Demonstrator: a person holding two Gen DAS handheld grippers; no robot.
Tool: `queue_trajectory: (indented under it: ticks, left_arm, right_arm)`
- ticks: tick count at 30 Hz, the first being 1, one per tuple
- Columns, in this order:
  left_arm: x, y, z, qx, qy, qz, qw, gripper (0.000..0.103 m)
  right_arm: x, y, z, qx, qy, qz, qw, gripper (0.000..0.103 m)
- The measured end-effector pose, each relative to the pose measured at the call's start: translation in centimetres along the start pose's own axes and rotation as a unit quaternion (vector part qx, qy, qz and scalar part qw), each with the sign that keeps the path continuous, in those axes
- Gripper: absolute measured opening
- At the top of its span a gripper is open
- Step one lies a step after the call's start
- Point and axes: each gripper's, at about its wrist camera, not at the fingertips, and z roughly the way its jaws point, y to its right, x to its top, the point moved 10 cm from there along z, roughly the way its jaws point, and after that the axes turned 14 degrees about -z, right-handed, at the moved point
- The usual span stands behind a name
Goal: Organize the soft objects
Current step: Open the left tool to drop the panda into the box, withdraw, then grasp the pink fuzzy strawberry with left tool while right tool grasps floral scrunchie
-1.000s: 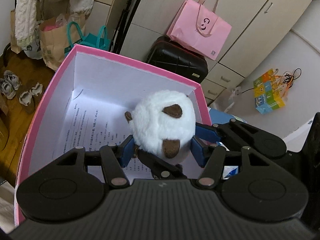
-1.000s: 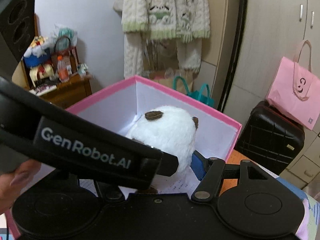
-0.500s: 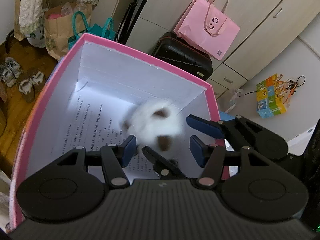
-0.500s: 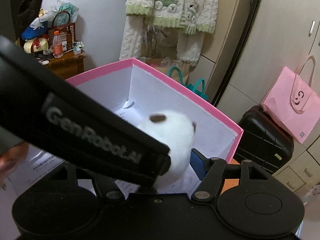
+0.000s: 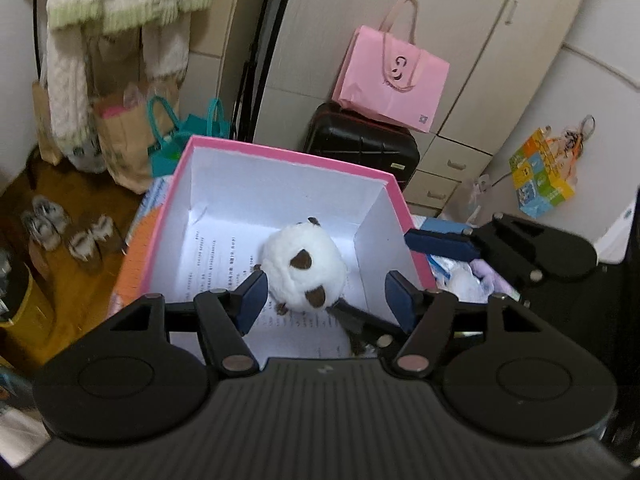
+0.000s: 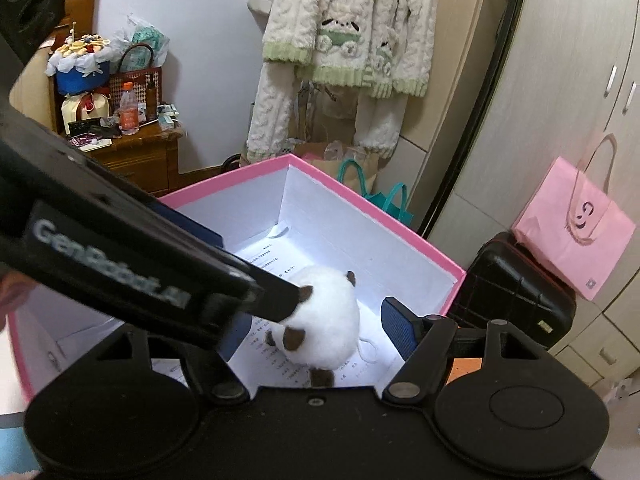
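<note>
Your left gripper [image 5: 326, 294] and right gripper [image 6: 320, 330] have just been opening; the plush [image 5: 305, 270] is lying loose in the box [image 5: 280, 156], apparently untouched.

Left gripper [image 5: 326, 292]: matte black plastic body with a ribbed top face, two round raised discs at the near corners, and angular black linkage arms fastened by silver round-headed pivot screws. Blue flat rectangular pads [image 5: 251, 300] are fitted on the fingers.

Right gripper [image 6: 316, 324]: same black build, smooth top, blue ribbed pad. White lettering "GenRobot.AI" is printed on the left unit's side.
</note>
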Motion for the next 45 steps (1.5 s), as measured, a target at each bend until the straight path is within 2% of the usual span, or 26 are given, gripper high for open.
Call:
queue_trajectory:
  ticks: [7, 13, 20, 26, 33, 40, 45]
  left_arm:
    - [-2.1, 2.0, -5.6, -0.013, 0.025, 0.052, 0.9983, 0.067]
    - [-4.1, 3.3, -9.2, -0.026, 0.031, 0.076, 0.9963, 0.068]
    - [-7.0, 5.3, -12.4, -0.046, 0.033, 0.129, 0.9901, 0.069]
    - [-9.5, 6.7, -13.1, -0.071, 0.004, 0.15, 0.9861, 0.069]
    - [-12.4, 8.8, -12.7, -0.085, -0.011, 0.18, 0.9799, 0.069]
    - [-15.7, 11.5, -11.3, -0.104, -0.032, 0.214, 0.9708, 0.069]
    - [-17.8, 13.3, -9.3, -0.103, -0.039, 0.237, 0.9654, 0.069]
  right_arm:
    - [-0.1, -1.1, -3.6, -0.002, 0.016, 0.005, 1.0, 0.076]
    - [-0.8, -2.1, -7.6, -0.008, 0.032, 0.002, 0.999, 0.076]
    - [-2.6, -2.2, -12.8, 0.001, 0.053, 0.016, 0.998, 0.076]
    - [-5.2, -0.8, -16.6, -0.002, 0.062, 0.042, 0.997, 0.076]
    - [-7.9, -0.5, -19.8, -0.016, 0.076, 0.052, 0.996, 0.078]
    - [-11.5, -0.6, -21.5, -0.027, 0.084, 0.059, 0.994, 0.079]
    - [-15.3, 0.3, -21.7, -0.039, 0.073, 0.087, 0.993, 0.08]
